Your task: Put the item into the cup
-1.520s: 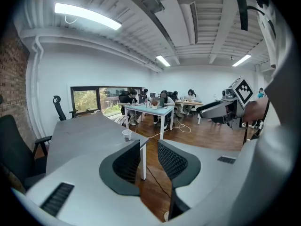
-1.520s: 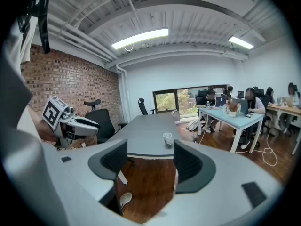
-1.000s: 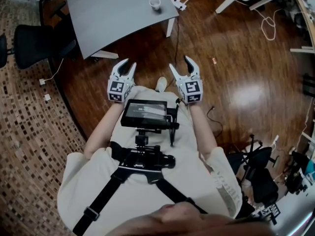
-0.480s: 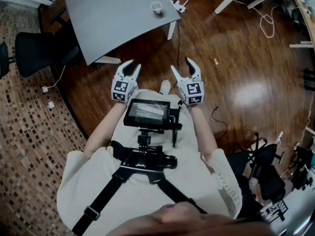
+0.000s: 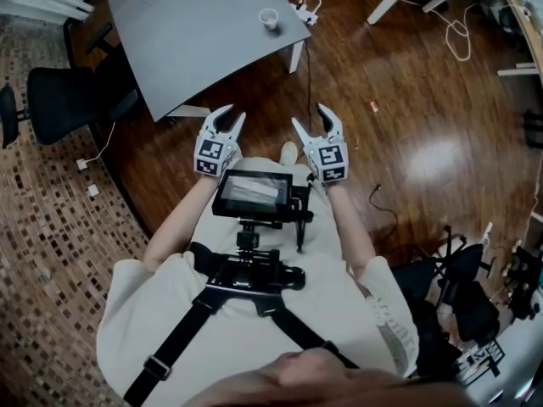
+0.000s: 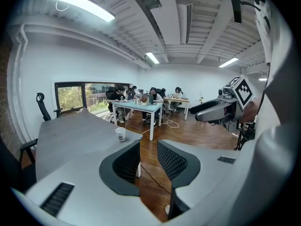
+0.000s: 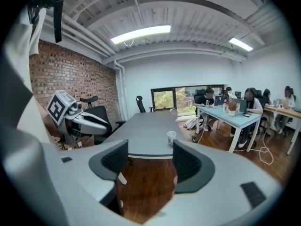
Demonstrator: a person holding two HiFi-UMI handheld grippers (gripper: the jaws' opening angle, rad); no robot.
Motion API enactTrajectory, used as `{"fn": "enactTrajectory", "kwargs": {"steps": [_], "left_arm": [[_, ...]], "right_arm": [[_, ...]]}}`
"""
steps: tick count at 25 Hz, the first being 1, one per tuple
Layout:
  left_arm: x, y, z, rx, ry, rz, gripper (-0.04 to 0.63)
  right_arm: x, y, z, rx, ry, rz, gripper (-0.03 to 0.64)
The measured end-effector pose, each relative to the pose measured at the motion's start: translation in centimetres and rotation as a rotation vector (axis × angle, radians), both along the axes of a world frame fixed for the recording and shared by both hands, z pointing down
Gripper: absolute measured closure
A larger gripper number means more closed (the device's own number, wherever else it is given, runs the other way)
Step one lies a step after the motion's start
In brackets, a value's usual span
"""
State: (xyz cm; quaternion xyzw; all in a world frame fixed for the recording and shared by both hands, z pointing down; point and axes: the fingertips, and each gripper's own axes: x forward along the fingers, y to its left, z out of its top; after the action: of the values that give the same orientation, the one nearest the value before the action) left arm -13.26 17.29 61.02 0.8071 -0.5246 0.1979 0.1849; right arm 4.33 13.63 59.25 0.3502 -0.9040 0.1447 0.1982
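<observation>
A small white paper cup (image 5: 268,19) stands near the right corner of a grey table (image 5: 187,32), far ahead of me. Both grippers hang in the air over the wooden floor, short of the table edge. My left gripper (image 5: 227,117) is open with nothing between its jaws. My right gripper (image 5: 310,117) is open and empty too. In the left gripper view the cup (image 6: 121,134) stands beyond and left of the left gripper (image 6: 148,157). In the right gripper view the cup (image 7: 171,136) lies just above the right gripper (image 7: 150,161). No loose item shows anywhere.
A black office chair (image 5: 59,100) stands left of the table. A power strip and white cables (image 5: 304,11) lie on the floor behind the table's corner. A monitor rig (image 5: 253,195) hangs on the person's chest. People sit at a light-blue desk (image 7: 225,112) further back.
The table and cup have drifted slightly nearer in the head view. Both grippers keep the same spacing and stay open and empty.
</observation>
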Motion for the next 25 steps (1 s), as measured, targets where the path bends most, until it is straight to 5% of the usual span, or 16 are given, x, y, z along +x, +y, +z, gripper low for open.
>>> {"fn": "enactTrajectory", "kwargs": {"steps": [13, 25], "left_arm": [[0.6, -1.0, 0.2, 0.006, 0.014, 0.011, 0.483], [3.7, -0.4, 1.2, -0.017, 0.045, 0.083, 0.489]], "right_arm": [[-0.5, 0.3, -0.4, 0.044, 0.023, -0.043, 0.314], [2.9, 1.7, -1.1, 0.067, 0.026, 0.056, 0.314]]}}
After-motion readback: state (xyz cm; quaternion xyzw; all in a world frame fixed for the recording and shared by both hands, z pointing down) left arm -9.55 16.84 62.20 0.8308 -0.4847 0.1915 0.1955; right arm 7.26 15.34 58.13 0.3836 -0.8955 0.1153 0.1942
